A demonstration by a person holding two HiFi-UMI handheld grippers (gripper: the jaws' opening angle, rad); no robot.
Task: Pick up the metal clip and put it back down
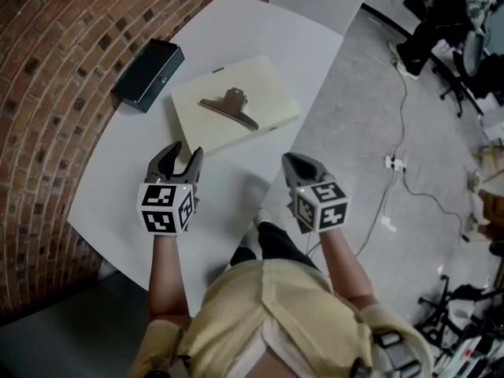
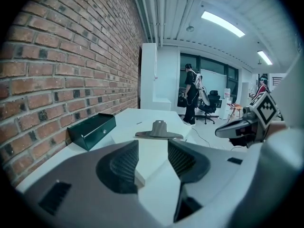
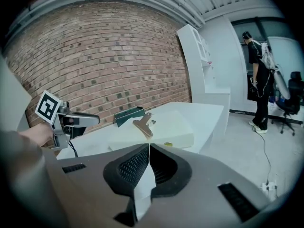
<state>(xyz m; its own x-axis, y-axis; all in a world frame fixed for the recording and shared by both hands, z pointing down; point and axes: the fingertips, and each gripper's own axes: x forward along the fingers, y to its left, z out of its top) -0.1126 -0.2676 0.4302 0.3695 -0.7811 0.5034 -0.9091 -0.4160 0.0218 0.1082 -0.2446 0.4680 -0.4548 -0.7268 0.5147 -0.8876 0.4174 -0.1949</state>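
- Now the metal clip (image 1: 230,105) lies on top of a flat cream block (image 1: 268,85), about in the middle, w/ its handle bit sticking up
- That cream block sits on the white tabletop (image 1: 299,38)
- A dark box (image 1: 148,73) lies just beside the block, on the side nr the brick wall (image 1: 47,69)
- L claw (image 1: 186,150) is open: its two jaws stand apart w/ nothing btw them, only white tabletop & the block's edge show thru the gap
- L claw is over the tabletop, nr the close edge of the block, and points at the clip but doesn't touch it
- R claw (image 1: 298,164) is closed: its jaw tips touch each other and it holds nothing
- R claw is by the tabletop's edge on the floor side, apart from the clip and the block
- Both claws are side by side w/ a gap btw them, each held in one hand
- Grey floor (image 1: 370,109) on the R has a thin cable running to a white plug strip (image 1: 391,163)
- Far off in the L claw's view, a person (image 2: 191,94) stands nr an office chair (image 2: 209,109)
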